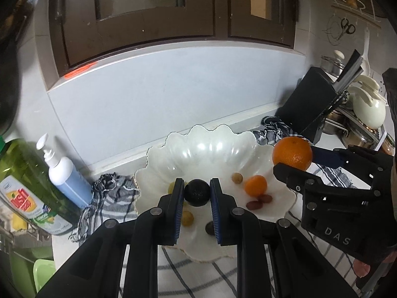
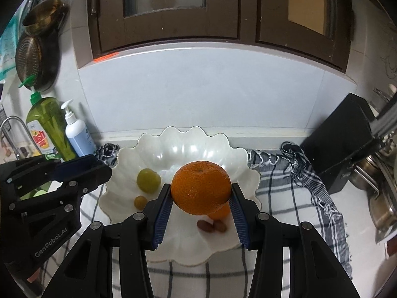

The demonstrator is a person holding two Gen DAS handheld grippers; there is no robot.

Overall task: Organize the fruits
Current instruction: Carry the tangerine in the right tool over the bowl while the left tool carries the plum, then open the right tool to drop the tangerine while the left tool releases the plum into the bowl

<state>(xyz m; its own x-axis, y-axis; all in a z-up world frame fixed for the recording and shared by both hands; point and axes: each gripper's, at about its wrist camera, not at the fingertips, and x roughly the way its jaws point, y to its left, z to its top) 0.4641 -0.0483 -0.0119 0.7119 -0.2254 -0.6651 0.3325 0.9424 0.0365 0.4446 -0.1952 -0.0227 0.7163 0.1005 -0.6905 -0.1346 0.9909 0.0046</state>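
A white scalloped bowl [image 1: 206,144] [image 2: 188,146] sits on a striped cloth. My left gripper [image 1: 197,193] is shut on a dark round fruit [image 1: 197,192] over the bowl's near side. My right gripper [image 2: 201,193] is shut on a large orange [image 2: 201,187], which also shows in the left wrist view [image 1: 292,152], held above the bowl. In the bowl lie a small orange [image 1: 255,185], green grapes [image 2: 148,180], a small yellow grape [image 2: 140,201] and brown dates [image 2: 211,226]. In the right wrist view the left gripper [image 2: 82,168] is at the left and its fruit is hidden.
A green dish soap bottle [image 1: 27,183] and a white-blue pump bottle [image 1: 65,173] stand at the left. A black knife block [image 1: 307,104] and metal pots [image 2: 377,186] stand at the right. The striped cloth [image 2: 297,186] covers the counter. Dark cabinets hang above.
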